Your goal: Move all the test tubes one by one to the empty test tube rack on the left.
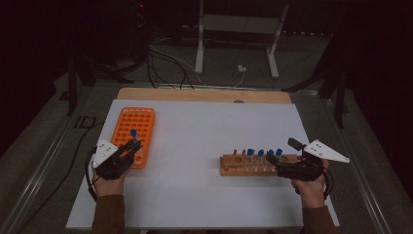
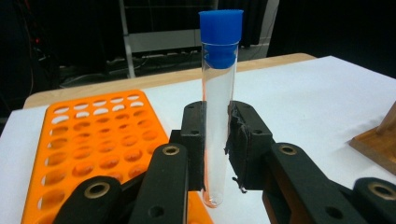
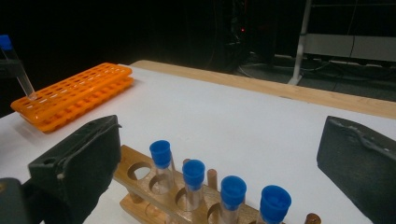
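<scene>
The blue-capped test tube (image 2: 218, 107) stands upright between the clenched jaws of the left gripper (image 2: 215, 140), gripped around its middle so the rounded bottom hangs free just above the near edge of the orange tube rack (image 2: 93, 144); held that way, it looks set to be lowered straight into one of the rack's empty holes. From the high view the tube (image 1: 133, 135) sits over the rack's near end at the table's left. The right gripper (image 1: 278, 157) waits with its jaws spread wide and nothing between them, facing the end of the wooden rack (image 1: 246, 165), where four more blue-capped tubes (image 3: 219, 186) stand in a row, probably ready to take the next one. Both racks rest well apart on a white sheet (image 1: 204, 141) covering a table whose wooden edge (image 1: 204, 95) shows at the far side. Beyond it the room is dark, with cables (image 1: 165, 63) on the floor and a white metal frame (image 1: 238, 34).
</scene>
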The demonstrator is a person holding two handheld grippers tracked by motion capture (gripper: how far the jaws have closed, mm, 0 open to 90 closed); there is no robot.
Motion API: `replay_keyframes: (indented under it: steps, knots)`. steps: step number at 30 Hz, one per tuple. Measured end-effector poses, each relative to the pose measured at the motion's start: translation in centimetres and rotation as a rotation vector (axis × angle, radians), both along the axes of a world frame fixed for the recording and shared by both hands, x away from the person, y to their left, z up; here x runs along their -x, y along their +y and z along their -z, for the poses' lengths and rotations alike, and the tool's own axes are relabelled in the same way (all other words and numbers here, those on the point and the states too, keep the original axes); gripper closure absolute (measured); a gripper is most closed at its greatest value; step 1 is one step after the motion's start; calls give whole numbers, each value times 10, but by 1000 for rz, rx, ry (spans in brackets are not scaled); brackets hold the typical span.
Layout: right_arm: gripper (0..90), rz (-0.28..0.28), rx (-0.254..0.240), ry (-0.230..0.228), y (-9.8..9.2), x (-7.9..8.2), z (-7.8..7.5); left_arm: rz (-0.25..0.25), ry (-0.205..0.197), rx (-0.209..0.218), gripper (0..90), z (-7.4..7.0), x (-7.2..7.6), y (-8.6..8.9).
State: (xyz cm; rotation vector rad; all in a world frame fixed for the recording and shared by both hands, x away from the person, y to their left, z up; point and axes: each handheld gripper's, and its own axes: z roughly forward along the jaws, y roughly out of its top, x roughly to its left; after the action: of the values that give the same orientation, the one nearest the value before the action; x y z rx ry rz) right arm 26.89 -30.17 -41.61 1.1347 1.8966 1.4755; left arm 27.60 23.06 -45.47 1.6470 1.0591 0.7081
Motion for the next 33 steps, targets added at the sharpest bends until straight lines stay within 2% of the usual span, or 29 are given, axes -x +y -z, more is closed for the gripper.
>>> replay_keyframes:
  steps: [9, 21, 23, 28, 33]
  knots:
    - [1, -5, 0, 1, 1, 1, 0, -13, 35, -32, 769, 11, -1, 3]
    - [1, -8, -1, 5, 1, 1, 1, -28, 120, -93, 770, 27, -5, 3]
    - [1, -8, -1, 4, 0, 1, 1, -25, 131, -84, 770, 29, -5, 2]
    - [1, -8, 0, 7, 0, 1, 1, -25, 164, -102, 771, 34, -5, 2]
    - [1, -10, -1, 6, 0, 2, 1, -28, 179, -115, 775, 34, -4, 2]
